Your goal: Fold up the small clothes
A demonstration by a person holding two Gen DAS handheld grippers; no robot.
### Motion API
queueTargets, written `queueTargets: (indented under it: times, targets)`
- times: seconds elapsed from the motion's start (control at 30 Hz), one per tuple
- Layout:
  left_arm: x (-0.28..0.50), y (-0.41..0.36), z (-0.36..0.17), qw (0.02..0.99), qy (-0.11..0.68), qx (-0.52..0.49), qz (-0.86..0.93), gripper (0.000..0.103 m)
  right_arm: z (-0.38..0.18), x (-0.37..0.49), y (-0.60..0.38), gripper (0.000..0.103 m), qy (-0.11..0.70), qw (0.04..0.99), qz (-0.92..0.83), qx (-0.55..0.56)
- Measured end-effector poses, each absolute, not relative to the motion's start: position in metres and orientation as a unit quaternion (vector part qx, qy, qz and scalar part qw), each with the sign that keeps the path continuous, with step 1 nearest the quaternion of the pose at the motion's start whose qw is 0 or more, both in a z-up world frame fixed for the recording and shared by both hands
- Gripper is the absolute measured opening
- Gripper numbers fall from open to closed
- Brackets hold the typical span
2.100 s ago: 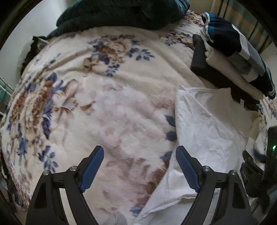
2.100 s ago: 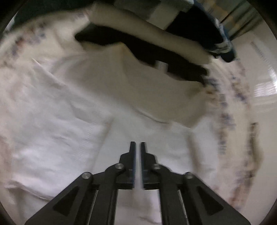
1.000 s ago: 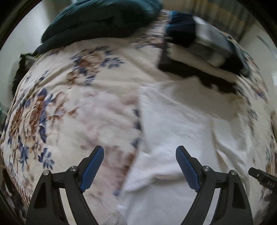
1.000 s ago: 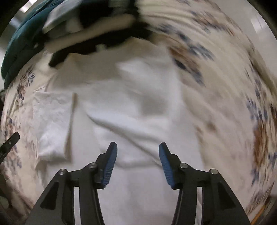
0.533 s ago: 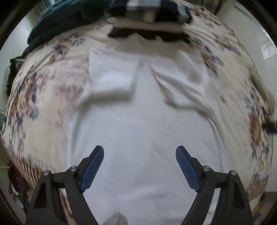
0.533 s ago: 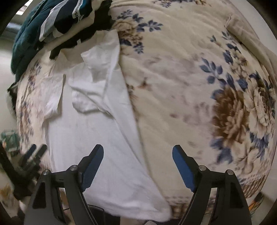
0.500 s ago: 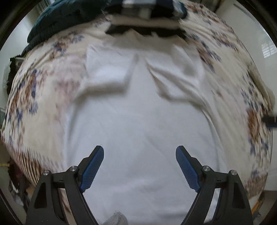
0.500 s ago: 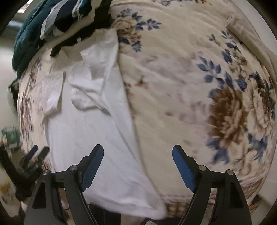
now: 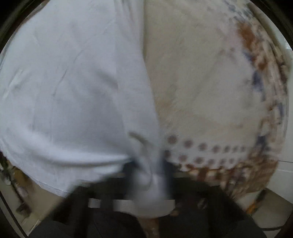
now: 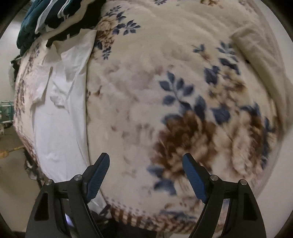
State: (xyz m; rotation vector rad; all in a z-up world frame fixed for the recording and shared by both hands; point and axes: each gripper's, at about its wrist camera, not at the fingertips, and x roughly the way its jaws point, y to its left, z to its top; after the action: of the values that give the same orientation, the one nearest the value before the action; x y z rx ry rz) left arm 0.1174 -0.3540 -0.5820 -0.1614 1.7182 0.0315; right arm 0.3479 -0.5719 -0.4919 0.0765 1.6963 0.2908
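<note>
A white t-shirt lies spread on a floral blanket, its sleeves folded in at the far end. In the left wrist view the t-shirt fills the left half, and my left gripper is shut on its bottom corner near the bed's front edge; the frame is blurred. My right gripper is open and empty above the bare blanket, to the right of the t-shirt's lower edge.
A stack of folded clothes sits at the far end of the bed beside a dark teal blanket. A cream cloth lies at the bed's right edge. The blanket's front edge drops to the floor.
My left gripper dropped to the t-shirt's bottom corner and shut on it. My right gripper swung right, off the t-shirt and over bare blanket, staying open.
</note>
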Motion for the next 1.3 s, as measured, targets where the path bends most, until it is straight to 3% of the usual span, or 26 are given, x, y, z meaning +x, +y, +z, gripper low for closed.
queueTargets:
  times: [0.17, 0.33, 0.53, 0.57, 0.6, 0.63, 0.8, 1.03, 1.3]
  targets:
    - [0.114, -0.317, -0.538, 0.693, 0.712, -0.115, 0.021, 0.002, -0.528, 0.404, -0.533, 0.082, 0.728, 0.652, 0.187, 0.101]
    - [0.114, -0.263, -0.492, 0.713, 0.684, -0.144, 0.058, 0.002, -0.568, 0.478, -0.478, 0.068, 0.713, 0.641, 0.222, 0.178]
    - [0.099, -0.22, -0.484, 0.722, 0.665, -0.166, 0.097, 0.002, -0.61, 0.539, -0.423, 0.066, 0.722, 0.617, 0.207, 0.236]
    - [0.098, -0.214, -0.484, 0.721, 0.662, -0.177, 0.103, 0.002, -0.613, 0.543, -0.417, 0.062, 0.723, 0.614, 0.205, 0.239]
    - [0.095, -0.208, -0.484, 0.719, 0.661, -0.188, 0.106, 0.002, -0.615, 0.545, -0.411, 0.036, 0.725, 0.613, 0.204, 0.24]
    - [0.092, -0.199, -0.482, 0.718, 0.658, -0.197, 0.112, 0.002, -0.614, 0.548, -0.402, 0.002, 0.728, 0.613, 0.204, 0.23]
    - [0.082, -0.152, -0.459, 0.724, 0.64, -0.227, 0.121, 0.002, -0.576, 0.545, -0.363, 0.002, 0.719, 0.653, 0.199, 0.134]
    - [0.068, -0.058, -0.437, 0.731, 0.611, -0.262, 0.154, 0.002, -0.474, 0.546, -0.259, 0.002, 0.681, 0.689, 0.243, 0.05]
    - [0.051, 0.055, -0.478, 0.711, 0.602, -0.305, 0.196, 0.002, -0.452, 0.533, -0.07, 0.002, 0.656, 0.707, 0.257, -0.069]
